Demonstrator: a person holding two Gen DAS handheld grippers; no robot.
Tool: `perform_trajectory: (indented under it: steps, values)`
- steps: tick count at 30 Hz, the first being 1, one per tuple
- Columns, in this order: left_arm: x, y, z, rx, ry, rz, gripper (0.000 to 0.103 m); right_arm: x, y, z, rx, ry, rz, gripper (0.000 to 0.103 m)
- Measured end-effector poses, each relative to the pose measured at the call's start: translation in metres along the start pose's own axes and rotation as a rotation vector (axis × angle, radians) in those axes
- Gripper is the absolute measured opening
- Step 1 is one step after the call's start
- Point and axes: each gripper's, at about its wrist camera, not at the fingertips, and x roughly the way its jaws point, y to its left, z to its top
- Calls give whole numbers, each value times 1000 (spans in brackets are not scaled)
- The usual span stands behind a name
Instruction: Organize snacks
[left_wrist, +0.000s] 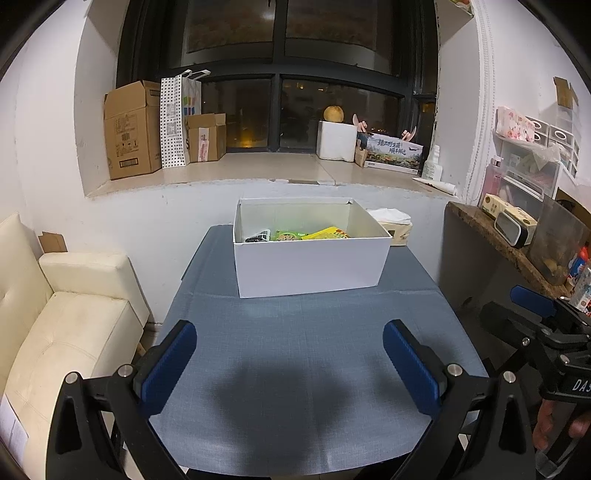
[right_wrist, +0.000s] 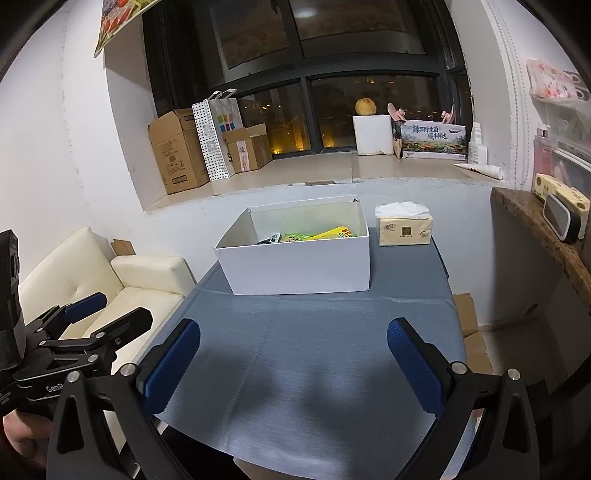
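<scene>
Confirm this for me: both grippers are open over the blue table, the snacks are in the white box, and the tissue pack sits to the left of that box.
One thing is wrong: the tissue pack sits to the right of the white box, as the right wrist view shows. The rest holds: left gripper and right gripper are open over the blue table, snacks in the box.

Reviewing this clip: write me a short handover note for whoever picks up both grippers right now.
Left gripper: open, empty, above the near end of the blue table.
Right gripper: open, empty, alongside it.
White box sits at the table's far end. Snack packets lie inside: a dark one, a green one, a yellow one.
Tissue pack stands to the right of the box.
Done: the visible snacks are in the box; no loose ones show on the cloth.
Left: nothing evident; the box floor is partly hidden.
</scene>
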Motion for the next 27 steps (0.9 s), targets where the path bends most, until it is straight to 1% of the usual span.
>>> perform_trajectory:
  steps: [16,27]
  values:
    - [-3,0,4,2,-4,-11,103,-4,0,1,3,-4,15,103]
    - [-8,2,5,-4,-4,-23,103,-6,4,0,-1,-2,6,103]
